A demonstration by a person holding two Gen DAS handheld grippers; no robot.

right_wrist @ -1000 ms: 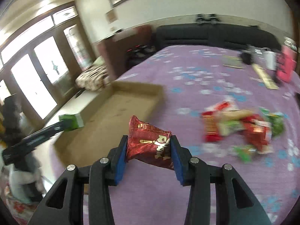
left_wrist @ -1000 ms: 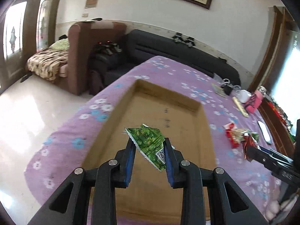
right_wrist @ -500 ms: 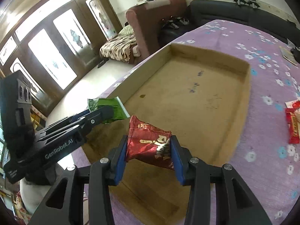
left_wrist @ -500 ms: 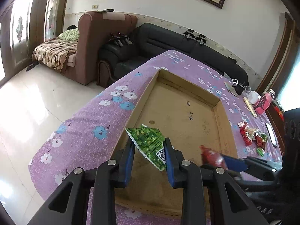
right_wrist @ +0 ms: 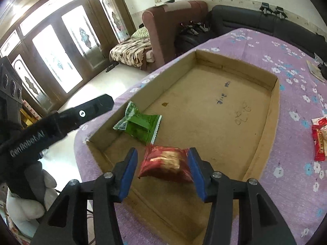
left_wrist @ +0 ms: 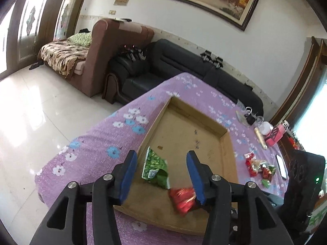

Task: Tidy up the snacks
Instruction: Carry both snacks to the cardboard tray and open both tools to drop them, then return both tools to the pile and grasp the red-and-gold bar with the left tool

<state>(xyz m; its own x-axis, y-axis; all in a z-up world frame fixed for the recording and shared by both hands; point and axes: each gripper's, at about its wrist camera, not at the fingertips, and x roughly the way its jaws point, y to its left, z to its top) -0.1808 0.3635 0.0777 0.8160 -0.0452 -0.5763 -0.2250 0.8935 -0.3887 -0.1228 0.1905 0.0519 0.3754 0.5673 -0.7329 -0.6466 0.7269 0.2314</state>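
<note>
Right wrist: red packet (right_wrist: pixel 166 164) crosswise between just-parted right gripper (right_wrist: pixel 162 171) pads; left gripper (left_wrist: pixel 161 175) likewise apart

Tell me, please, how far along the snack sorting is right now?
Early. The green packet lies in the cardboard tray, clear of the left claw. The red packet sits blurred between the right claw's just-opening jaws. A snack pile remains on the tablecloth.

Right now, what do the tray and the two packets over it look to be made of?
The tray: plain brown cardboard, matte, with folded walls and pen marks on its floor. The green packet: glossy printed film, probably plastic, with a serrated sealed edge. The red packet: similar shiny crinkled film, likely foil-lined, though blurred.
</note>
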